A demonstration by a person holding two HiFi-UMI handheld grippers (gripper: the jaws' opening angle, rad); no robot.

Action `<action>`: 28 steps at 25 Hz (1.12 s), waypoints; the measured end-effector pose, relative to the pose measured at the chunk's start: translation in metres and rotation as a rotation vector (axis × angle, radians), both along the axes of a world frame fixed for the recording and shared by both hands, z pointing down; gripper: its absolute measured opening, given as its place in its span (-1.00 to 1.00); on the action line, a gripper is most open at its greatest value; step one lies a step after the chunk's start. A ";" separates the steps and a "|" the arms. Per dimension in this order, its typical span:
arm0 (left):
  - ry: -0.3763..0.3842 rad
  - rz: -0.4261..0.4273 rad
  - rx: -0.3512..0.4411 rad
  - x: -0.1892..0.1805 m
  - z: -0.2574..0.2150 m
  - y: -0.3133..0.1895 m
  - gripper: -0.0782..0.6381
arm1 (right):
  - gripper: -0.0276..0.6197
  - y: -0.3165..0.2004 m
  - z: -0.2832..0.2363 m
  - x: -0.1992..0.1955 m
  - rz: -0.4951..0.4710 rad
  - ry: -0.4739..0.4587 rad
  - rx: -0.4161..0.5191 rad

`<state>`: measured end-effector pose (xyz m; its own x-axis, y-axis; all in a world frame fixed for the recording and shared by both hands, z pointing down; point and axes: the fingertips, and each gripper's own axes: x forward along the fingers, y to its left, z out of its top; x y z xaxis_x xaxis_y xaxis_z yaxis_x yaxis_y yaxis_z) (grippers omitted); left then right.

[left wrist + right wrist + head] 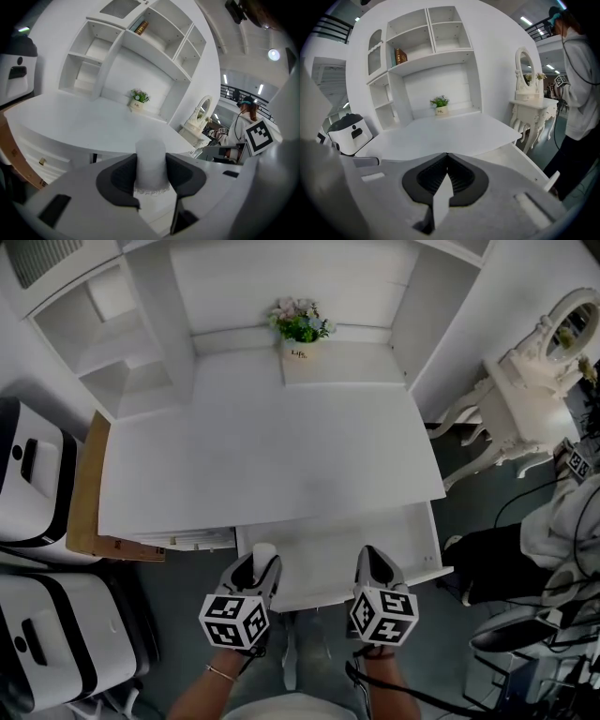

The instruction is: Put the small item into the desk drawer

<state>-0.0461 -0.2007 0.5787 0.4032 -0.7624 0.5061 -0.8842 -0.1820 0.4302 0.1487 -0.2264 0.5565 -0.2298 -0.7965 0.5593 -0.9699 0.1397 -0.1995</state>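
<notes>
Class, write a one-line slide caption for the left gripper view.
Left gripper clamps a small white cylinder, facing a white desk with a potted plant at its back.

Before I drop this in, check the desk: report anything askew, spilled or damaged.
Nothing spilled or damaged. The drawer stands open, as the task needs, and the left gripper grips the white cylinder. Only a brown board left of the desk looks misplaced.

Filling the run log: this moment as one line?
left gripper: shut on small white cylinder | right gripper: shut, empty | desk drawer: open
</notes>
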 end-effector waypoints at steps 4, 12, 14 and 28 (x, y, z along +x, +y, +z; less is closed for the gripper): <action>-0.004 0.004 -0.020 0.001 0.008 0.003 -0.29 | -0.90 -0.001 0.004 -0.002 -0.010 -0.003 -0.006; -0.024 0.031 -0.098 0.011 0.032 -0.008 -0.30 | -0.90 -0.009 0.013 0.008 0.005 -0.008 -0.025; -0.027 0.033 -0.108 0.013 0.037 -0.013 -0.29 | -0.90 -0.010 0.017 0.012 0.012 -0.008 -0.031; -0.034 0.052 -0.217 0.031 0.092 -0.041 -0.29 | -0.90 -0.010 0.041 0.039 0.060 0.016 -0.075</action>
